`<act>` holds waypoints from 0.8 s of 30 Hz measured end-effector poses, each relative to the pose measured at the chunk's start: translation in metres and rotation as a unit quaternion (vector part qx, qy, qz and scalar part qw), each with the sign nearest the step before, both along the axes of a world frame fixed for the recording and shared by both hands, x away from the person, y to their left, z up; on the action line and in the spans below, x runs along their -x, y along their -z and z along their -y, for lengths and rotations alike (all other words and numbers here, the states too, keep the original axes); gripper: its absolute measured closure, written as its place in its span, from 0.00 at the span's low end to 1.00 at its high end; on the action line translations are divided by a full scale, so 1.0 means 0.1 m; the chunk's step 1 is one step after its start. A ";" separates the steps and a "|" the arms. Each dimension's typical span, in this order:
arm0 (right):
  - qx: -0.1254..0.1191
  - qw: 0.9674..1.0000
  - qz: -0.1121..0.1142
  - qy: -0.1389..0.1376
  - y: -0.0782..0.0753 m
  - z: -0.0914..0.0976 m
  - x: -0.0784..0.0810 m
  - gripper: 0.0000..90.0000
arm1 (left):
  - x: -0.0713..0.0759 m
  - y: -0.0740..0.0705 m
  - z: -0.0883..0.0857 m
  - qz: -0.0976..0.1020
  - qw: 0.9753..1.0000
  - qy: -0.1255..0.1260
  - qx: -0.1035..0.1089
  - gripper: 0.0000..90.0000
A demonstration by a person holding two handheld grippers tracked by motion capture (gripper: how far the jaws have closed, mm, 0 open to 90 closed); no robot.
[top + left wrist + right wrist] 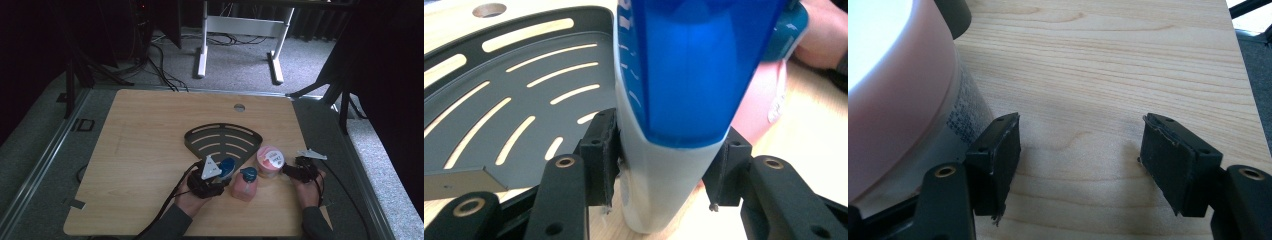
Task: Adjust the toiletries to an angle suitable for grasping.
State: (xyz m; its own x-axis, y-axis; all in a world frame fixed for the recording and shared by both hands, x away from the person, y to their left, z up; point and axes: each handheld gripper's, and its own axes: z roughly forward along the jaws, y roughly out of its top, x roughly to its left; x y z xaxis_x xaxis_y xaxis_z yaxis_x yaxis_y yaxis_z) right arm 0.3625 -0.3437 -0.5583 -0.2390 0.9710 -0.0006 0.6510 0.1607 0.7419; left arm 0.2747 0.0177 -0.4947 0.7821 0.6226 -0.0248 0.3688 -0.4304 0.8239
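grip check: our left gripper (664, 175) clamps the blue-and-white bottle (684, 100) low on its white base, just beside the black slotted rack (499, 100). we'd lift straight, keeping it upright. right gripper (1080, 160) sits open, empty, beside the pink tub (893, 100).

Blue-and-white bottle (674, 100) upright at the tray's front edge.
It stands on the counter (145, 150), translucent blue over a white base, apparently pinched at that base, just beside a pink bottle (244, 187).
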 end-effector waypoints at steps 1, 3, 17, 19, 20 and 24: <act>0.000 1.000 0.000 0.000 0.00 0.00 0.00 0.36 | 0.01 0.00 -0.02 0.000 1.000 -0.001 -0.002 0.61; 0.000 1.000 0.000 0.000 0.00 0.00 0.00 0.36 | 0.03 -0.01 -0.07 0.002 1.000 -0.003 -0.007 0.61; 0.000 1.000 0.000 0.000 0.00 0.00 0.00 0.36 | -0.10 0.00 -0.71 0.005 0.996 -0.088 -0.007 0.61; 0.000 1.000 0.000 0.000 0.00 0.00 0.00 0.36 | -0.15 0.01 -0.84 0.000 0.995 -0.097 -0.005 0.61; 0.000 1.000 0.000 0.000 0.00 0.00 0.00 0.36 | -0.16 0.01 -0.85 -0.007 0.996 -0.093 -0.001 0.60; 0.000 1.000 0.000 0.000 0.00 0.00 0.00 0.36 | -0.11 0.04 -0.89 -0.019 0.995 -0.098 0.003 0.47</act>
State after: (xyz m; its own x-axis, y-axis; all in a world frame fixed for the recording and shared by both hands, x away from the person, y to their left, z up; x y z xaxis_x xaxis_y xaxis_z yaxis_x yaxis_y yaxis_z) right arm 0.3625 -0.3438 -0.5583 -0.2391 0.9710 -0.0009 0.6509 0.1610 0.7419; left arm 0.2857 0.1064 -0.4991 0.6445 0.7626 -0.0553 0.4753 -0.3428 0.8103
